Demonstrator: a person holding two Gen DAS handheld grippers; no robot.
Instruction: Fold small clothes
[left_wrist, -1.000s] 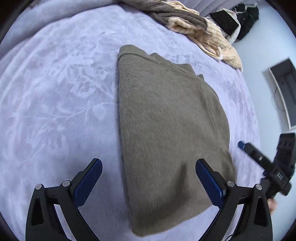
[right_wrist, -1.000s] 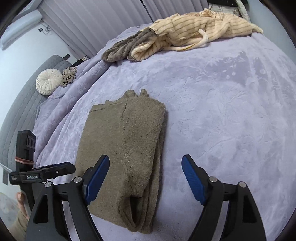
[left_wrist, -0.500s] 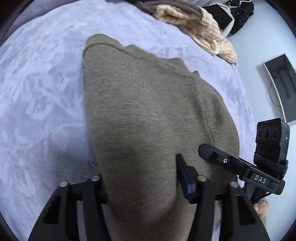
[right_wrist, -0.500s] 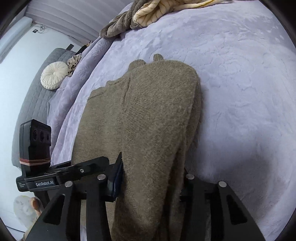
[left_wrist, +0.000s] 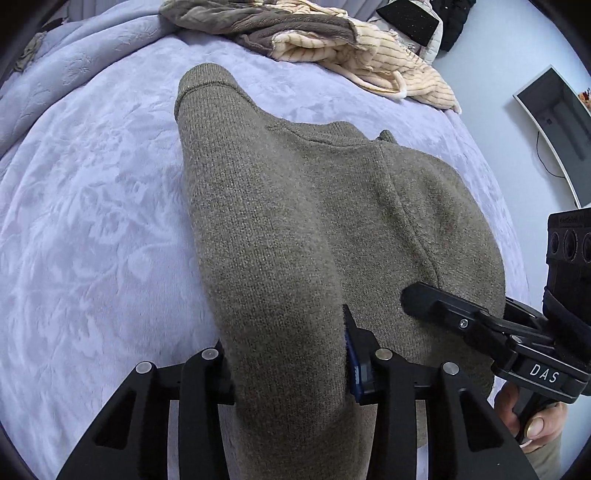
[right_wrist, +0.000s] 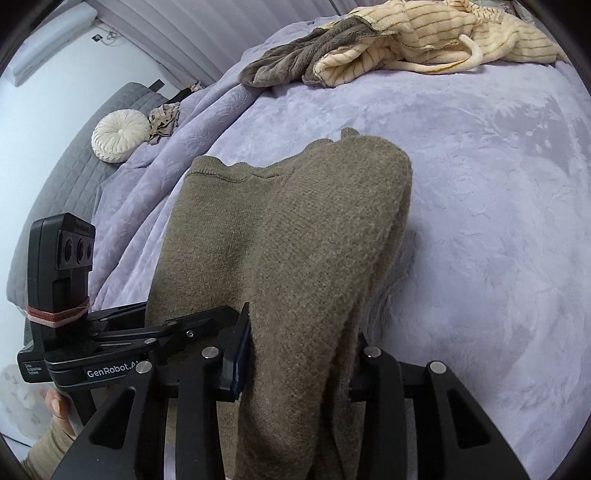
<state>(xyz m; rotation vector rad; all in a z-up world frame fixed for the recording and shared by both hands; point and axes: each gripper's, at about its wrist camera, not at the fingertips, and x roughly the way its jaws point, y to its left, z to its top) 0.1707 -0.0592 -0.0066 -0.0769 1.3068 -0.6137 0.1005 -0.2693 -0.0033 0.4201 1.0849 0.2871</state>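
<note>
So the olive-brown knit sweater (left_wrist: 295, 229) is lying folded lengthwise on the lavender bed cover (left_wrist: 96, 221), with its near end bunched up and lifted by both tools. The left tool (left_wrist: 288, 365) is clamped tight on the near left part of the sweater, fabric squeezed between its blue pads. The right tool (right_wrist: 299, 354) has the near right part pinched the same way, knit draping over both sides. The two tools sit just beside each other, and each one shows up in the other's camera. Farther back on the bed there's a heap of a cream striped garment (right_wrist: 436, 48) and a grey-brown fleece (right_wrist: 295, 62), well apart from the sweater. A round white cushion (right_wrist: 120, 134) sits off to the side.
</note>
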